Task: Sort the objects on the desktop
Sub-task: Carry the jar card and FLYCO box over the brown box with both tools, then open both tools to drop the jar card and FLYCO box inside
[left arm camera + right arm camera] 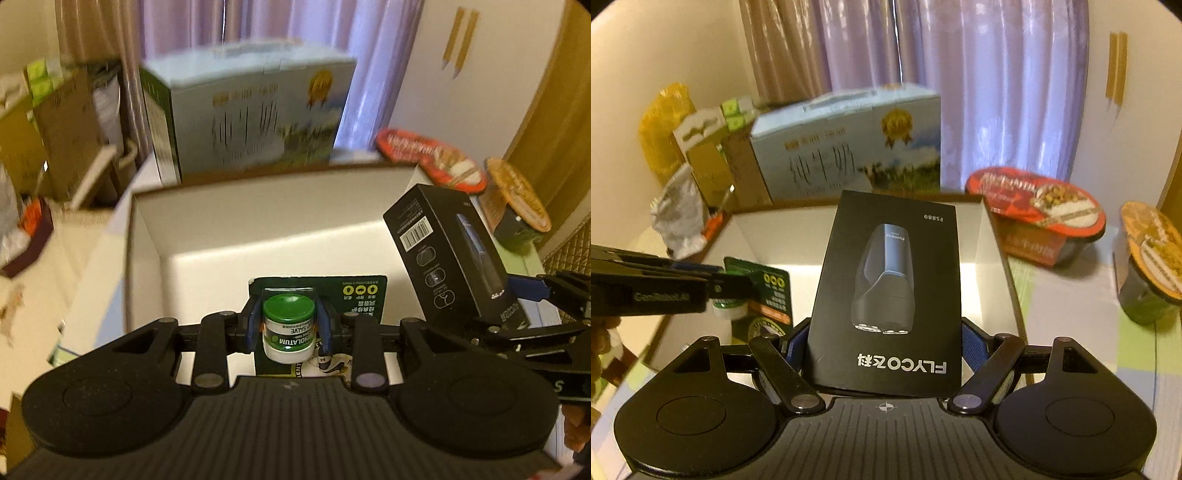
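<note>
My left gripper (289, 328) is shut on a green-lidded salve jar in its green blister card (290, 325) and holds it over the open white cardboard box (147, 221). My right gripper (884, 343) is shut on a black shaver box (886, 291) and holds it upright over the same white box (991, 254). In the left wrist view the shaver box (450, 254) is at the right, with the right gripper (532, 291) behind it. In the right wrist view the left gripper (735, 286) comes in from the left with the green card (768, 299).
A large milk carton box (255, 110) stands behind the white box. A red instant-food bowl (1038, 218) and an orange-lidded green cup (1148, 258) sit at the right on the table. Bags and cardboard boxes (698, 147) crowd the far left.
</note>
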{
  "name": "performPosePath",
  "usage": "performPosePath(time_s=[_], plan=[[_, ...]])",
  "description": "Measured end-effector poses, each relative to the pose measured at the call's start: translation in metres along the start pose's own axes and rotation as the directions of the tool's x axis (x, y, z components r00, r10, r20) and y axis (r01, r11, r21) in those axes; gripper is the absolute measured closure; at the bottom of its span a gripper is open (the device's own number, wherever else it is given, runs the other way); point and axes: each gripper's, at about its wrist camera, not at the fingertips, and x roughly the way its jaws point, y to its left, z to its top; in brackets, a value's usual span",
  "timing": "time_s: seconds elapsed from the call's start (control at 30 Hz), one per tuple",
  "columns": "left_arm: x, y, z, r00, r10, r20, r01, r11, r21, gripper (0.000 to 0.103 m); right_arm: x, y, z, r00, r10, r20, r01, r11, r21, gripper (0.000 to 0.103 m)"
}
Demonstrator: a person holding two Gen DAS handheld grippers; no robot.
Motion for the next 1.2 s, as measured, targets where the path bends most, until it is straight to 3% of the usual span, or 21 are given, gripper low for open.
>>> performPosePath(time_s=[0.27,0.7,0.73,0.8,0.9,0.97,1.2], plan=[[0.053,0.003,-0.007,0.989,0.021,-0.15,-0.027,0.999,-0.039,0.076,0.035,-0.008,-0.005,0.994,-0.027,-0.104,0.025,1.0,-0.018,0.027],[0.085,0.007,-0.008,0.967,0.021,-0.255,-0.032,0.999,-0.042,0.076,0.068,-0.009,-0.003,0.987,-0.047,-0.155,0.042,0.999,-0.032,0.027],[0.086,0.007,-0.008,0.965,0.023,-0.26,-0.034,0.999,-0.041,0.074,0.069,-0.008,-0.002,0.987,-0.053,-0.153,0.049,0.998,-0.033,0.027],[0.087,0.006,-0.009,0.965,0.032,-0.26,-0.039,0.999,-0.024,0.059,0.072,-0.005,-0.001,0.986,-0.053,-0.156,0.045,0.997,-0.056,0.026],[0.084,0.004,-0.009,0.968,0.048,-0.247,-0.05,0.999,0.001,0.048,0.072,-0.001,-0.001,0.986,-0.066,-0.155,0.053,0.995,-0.082,0.013],[0.082,0.003,-0.008,0.969,0.049,-0.24,-0.049,0.999,0.005,0.041,0.07,-0.002,-0.002,0.986,-0.059,-0.154,0.046,0.995,-0.083,0.01],[0.065,0.001,-0.008,0.974,0.072,-0.214,-0.066,0.997,0.036,0.033,0.06,-0.006,-0.004,0.982,-0.043,-0.185,0.028,0.996,-0.081,0.006]])
